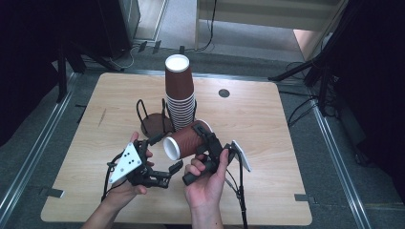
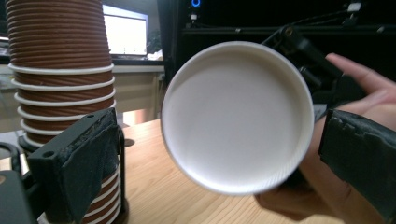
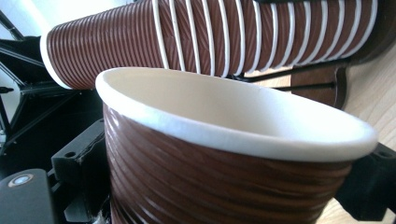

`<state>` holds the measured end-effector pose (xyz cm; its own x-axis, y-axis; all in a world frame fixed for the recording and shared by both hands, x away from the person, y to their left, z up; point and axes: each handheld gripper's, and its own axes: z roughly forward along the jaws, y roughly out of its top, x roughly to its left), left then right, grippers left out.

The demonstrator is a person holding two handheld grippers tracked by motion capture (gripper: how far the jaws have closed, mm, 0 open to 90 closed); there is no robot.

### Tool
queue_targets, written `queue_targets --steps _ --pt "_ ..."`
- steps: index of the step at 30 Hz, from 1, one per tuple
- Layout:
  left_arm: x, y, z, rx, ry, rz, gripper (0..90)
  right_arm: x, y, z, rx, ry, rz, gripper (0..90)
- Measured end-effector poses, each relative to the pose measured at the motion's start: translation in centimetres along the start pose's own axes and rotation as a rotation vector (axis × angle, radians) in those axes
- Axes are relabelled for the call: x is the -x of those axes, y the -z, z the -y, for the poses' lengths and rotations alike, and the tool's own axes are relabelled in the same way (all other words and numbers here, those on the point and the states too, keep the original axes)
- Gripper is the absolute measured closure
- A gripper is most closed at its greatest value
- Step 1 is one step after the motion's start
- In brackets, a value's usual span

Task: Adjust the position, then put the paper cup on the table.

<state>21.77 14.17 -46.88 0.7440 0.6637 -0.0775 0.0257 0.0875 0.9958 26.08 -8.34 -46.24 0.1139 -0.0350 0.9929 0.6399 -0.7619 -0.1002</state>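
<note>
Above table, right claw (image 1: 206, 138) level, clasping cup (image 1: 184, 142)

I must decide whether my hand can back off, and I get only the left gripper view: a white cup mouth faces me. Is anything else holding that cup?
Observer: Yes. In the high view the right gripper has its jaws shut on the cup, on its brown wall near the base end.
Operator: How does the cup lie?
Observer: On its side, clear of the table, mouth toward the left gripper.
Operator: I see a stack at my left. What is beside it?
Observer: The stack of cups stands upside down in a black wire holder, whose ring to the left of the stack is empty.
</note>
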Motion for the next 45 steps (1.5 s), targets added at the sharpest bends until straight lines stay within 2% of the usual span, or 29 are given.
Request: queue_targets --steps 5,10,17,25,29,35,40,45 --pt "-0.2 0.2 0.0 -0.007 0.028 0.010 0.0 -0.2 0.3 -0.4 0.028 0.014 -0.018 9.2" --pt "-0.3 0.3 0.0 -0.017 0.040 0.016 0.0 -0.4 0.5 -0.5 0.044 0.033 -0.014 9.3" --pt "-0.3 0.6 0.0 -0.032 0.037 0.010 0.0 -1.0 0.9 -0.9 0.068 0.084 -0.017 9.4" --pt "-0.9 1.3 0.1 -0.045 0.039 -0.034 0.0 -1.5 1.1 -1.2 0.114 0.221 -0.018 10.9" --pt "-1.1 1.7 0.4 -0.053 0.041 -0.050 0.0 -1.7 1.5 -1.4 0.143 0.271 -0.034 11.0" --pt "-1.5 2.4 1.1 -0.080 0.038 -0.075 0.0 -1.8 1.8 -1.6 0.156 0.326 -0.019 11.1" --pt "-2.0 3.3 1.4 -0.092 0.029 -0.118 0.0 -1.6 2.1 -1.9 0.170 0.388 0.003 11.1" --pt "-2.7 4.4 2.1 -0.102 0.037 -0.154 0.0 -1.3 2.1 -2.1 0.178 0.439 0.020 11.1"
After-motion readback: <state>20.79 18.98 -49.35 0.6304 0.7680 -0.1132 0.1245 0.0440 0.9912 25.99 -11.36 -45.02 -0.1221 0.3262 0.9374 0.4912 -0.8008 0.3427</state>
